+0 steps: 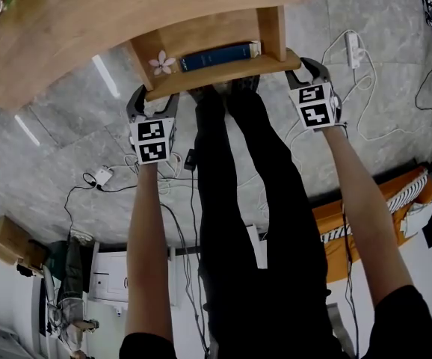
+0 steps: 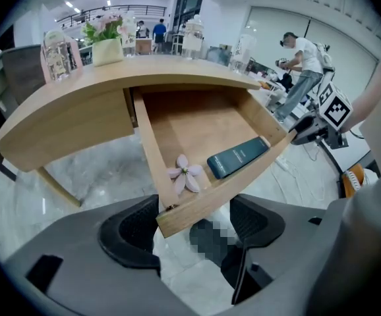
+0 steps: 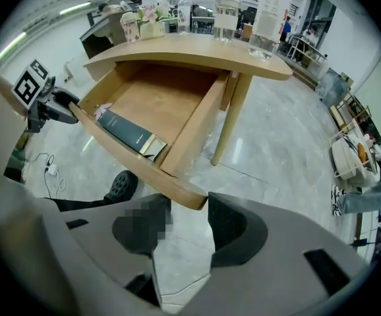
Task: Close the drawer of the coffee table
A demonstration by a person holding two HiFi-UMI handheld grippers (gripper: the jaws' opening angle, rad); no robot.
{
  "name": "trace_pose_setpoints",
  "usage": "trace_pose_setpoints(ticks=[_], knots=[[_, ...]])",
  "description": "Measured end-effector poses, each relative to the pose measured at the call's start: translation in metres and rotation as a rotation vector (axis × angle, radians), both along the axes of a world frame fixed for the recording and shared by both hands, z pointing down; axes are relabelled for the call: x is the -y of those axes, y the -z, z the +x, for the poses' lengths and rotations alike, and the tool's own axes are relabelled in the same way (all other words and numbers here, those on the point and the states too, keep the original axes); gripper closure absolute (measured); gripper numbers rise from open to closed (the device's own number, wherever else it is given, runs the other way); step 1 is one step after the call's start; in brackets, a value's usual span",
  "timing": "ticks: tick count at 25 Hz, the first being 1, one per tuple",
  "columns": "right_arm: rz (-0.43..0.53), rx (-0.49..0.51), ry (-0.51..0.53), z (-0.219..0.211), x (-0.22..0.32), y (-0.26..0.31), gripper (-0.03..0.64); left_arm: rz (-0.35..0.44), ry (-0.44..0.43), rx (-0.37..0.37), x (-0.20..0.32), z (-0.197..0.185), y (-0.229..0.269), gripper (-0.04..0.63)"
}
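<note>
The wooden coffee table (image 1: 111, 21) has its drawer (image 1: 223, 73) pulled out toward me. Inside lie a pink flower (image 1: 162, 63) and a dark blue book (image 1: 217, 56). My left gripper (image 1: 154, 99) is at the left end of the drawer front, pointing down. In the left gripper view its jaws (image 2: 194, 226) stand wide, with the drawer's corner (image 2: 171, 222) between the pads, close to the left one. My right gripper (image 1: 306, 67) is at the right end. There the corner (image 3: 194, 199) sits between the spread pads of that gripper (image 3: 189, 226).
My black-clad legs (image 1: 253, 200) stand between the arms, feet under the drawer. Cables and a white power strip (image 1: 354, 51) lie on the marble floor. A table leg (image 3: 230, 117) stands right of the drawer. A vase of flowers (image 2: 108, 41) and bottles are on the tabletop.
</note>
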State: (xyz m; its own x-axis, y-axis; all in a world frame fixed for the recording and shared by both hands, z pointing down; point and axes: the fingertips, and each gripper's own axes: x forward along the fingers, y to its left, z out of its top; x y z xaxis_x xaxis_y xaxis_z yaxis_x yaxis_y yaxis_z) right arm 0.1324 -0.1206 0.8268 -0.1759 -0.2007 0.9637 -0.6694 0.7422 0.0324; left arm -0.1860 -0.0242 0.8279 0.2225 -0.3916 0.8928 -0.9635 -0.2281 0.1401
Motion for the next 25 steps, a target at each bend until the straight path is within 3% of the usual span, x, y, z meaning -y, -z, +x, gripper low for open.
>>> trace_pose_setpoints(ticks=[5, 11, 17, 25], knots=[[0.004, -0.015, -0.037, 0.000, 0.002, 0.002, 0.443, -0.006, 0.014, 0.022, 0.002, -0.001, 0.003, 0.255], [0.036, 0.025, -0.065, -0.001, 0.009, 0.025, 0.449, 0.022, 0.031, -0.003, 0.010, -0.004, 0.027, 0.256], [0.042, 0.017, -0.080, 0.001, 0.013, 0.035, 0.456, 0.001, 0.040, -0.010, 0.012, -0.002, 0.035, 0.259], [0.079, 0.038, -0.107, -0.005, 0.046, 0.040, 0.466, 0.046, 0.058, 0.005, 0.043, -0.008, 0.040, 0.259]])
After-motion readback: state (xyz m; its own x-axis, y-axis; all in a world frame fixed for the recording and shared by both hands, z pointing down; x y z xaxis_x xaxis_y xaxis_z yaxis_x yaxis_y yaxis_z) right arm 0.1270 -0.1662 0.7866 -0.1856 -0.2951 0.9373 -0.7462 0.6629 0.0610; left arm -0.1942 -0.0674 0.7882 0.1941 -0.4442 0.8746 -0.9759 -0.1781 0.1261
